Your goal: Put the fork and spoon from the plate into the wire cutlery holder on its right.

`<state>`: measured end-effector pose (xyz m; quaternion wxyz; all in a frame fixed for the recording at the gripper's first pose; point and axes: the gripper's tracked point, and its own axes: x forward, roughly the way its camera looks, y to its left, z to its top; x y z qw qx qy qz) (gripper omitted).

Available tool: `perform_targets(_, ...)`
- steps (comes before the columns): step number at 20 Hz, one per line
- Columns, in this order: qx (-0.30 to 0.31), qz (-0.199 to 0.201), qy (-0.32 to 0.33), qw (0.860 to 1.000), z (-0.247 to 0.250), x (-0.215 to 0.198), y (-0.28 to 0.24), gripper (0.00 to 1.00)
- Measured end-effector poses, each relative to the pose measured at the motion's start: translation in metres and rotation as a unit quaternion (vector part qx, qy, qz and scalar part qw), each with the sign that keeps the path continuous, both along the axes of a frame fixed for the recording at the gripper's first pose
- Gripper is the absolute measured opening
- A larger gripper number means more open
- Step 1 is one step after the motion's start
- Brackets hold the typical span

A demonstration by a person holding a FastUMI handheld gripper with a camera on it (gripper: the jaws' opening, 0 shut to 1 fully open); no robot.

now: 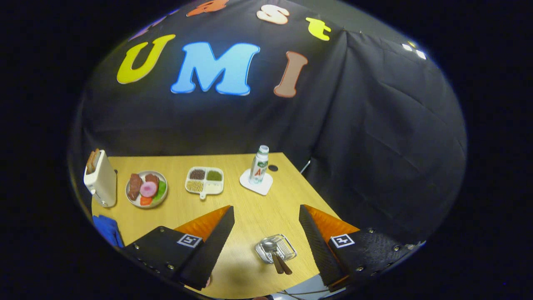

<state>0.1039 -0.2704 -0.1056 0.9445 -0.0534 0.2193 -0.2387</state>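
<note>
My gripper is open high above the wooden table, with nothing between its black fingers. Between the fingers and far below them lies the wire cutlery holder. In it rests a spoon with its metal bowl on the wires. Two brown handles stick out over the holder's near edge, side by side. The head of the second utensil is too small to make out. A small pale rim peeks out beside the left finger; I cannot tell what it is.
Along the table's far side stand a white toaster with bread, a plate of food, a divided white tray of grains and a bottle on a white coaster. A blue cloth lies at the left edge.
</note>
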Motion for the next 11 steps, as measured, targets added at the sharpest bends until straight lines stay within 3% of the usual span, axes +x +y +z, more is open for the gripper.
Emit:
perform_targets(5,-0.012,0.081,-0.14,0.987,0.072,0.002,0.043,0.96)
perform_targets(11,-0.03,0.11,-0.167,0.979,0.085,-0.001,0.069,0.96)
